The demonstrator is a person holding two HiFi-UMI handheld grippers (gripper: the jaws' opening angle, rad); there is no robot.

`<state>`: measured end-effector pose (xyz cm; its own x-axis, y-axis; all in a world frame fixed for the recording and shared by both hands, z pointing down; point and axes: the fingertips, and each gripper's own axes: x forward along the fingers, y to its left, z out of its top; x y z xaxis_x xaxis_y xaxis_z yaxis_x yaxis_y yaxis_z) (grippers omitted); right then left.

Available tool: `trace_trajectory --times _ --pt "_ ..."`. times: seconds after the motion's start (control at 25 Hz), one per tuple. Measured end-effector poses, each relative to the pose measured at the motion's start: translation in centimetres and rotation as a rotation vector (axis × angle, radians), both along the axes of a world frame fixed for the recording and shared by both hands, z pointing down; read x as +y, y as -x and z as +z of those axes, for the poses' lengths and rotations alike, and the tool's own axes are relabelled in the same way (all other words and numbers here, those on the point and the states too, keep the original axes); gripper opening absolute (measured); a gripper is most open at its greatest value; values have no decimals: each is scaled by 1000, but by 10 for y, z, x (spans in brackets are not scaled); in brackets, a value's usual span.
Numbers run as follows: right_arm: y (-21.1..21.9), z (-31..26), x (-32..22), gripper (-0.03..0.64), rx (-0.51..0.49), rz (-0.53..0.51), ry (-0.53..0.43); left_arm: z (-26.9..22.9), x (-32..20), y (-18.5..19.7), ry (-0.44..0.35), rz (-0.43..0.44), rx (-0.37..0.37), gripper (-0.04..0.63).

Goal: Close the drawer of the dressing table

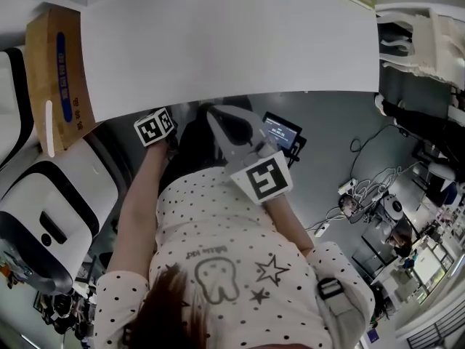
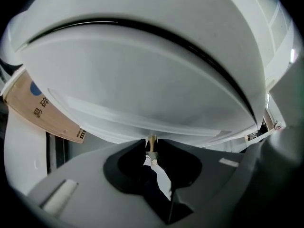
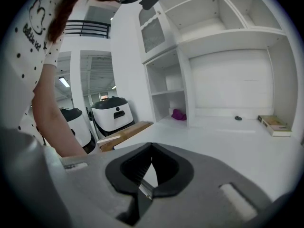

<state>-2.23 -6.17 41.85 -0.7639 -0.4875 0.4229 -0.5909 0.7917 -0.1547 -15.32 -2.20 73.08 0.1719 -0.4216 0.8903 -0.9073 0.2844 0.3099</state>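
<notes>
Pinching drawer knob (image 2: 152,140), L hand-held gripper (image 2: 151,148)

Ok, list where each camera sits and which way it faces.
Head view: on the head, facing down at the tabletop; shirt, both arms show.
Left gripper view: on the left tool, facing the drawer front and knob; no body.
Right gripper view: on the right tool, facing across the tabletop to shelves; arm shows.
All share the box.

Left gripper (image 2: 152,152) points steeply down, jaws closed on a small drawer knob (image 2: 152,142). Right gripper (image 3: 151,146) tilts slightly down, jaws together, empty. Left forearm (image 1: 138,209) and right forearm (image 1: 287,220) reach forward.
</notes>
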Motion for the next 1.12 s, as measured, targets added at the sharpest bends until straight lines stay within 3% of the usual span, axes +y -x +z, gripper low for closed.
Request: trace_trajectory --times 0.24,0.36,0.56,1.12 --pt "13 0 0 3 -8 -49 2 -12 2 0 -31 -9 13 73" --pt "20 0 0 3 -9 -71 5 -21 4 -1 -52 -28 32 -4" --pt "32 2 2 3 -14 -109 14 -43 9 -1 -97 17 13 -5" --pt "45 4 9 3 -56 -174 -25 -154 -2 -8 -441 109 -77 -5"
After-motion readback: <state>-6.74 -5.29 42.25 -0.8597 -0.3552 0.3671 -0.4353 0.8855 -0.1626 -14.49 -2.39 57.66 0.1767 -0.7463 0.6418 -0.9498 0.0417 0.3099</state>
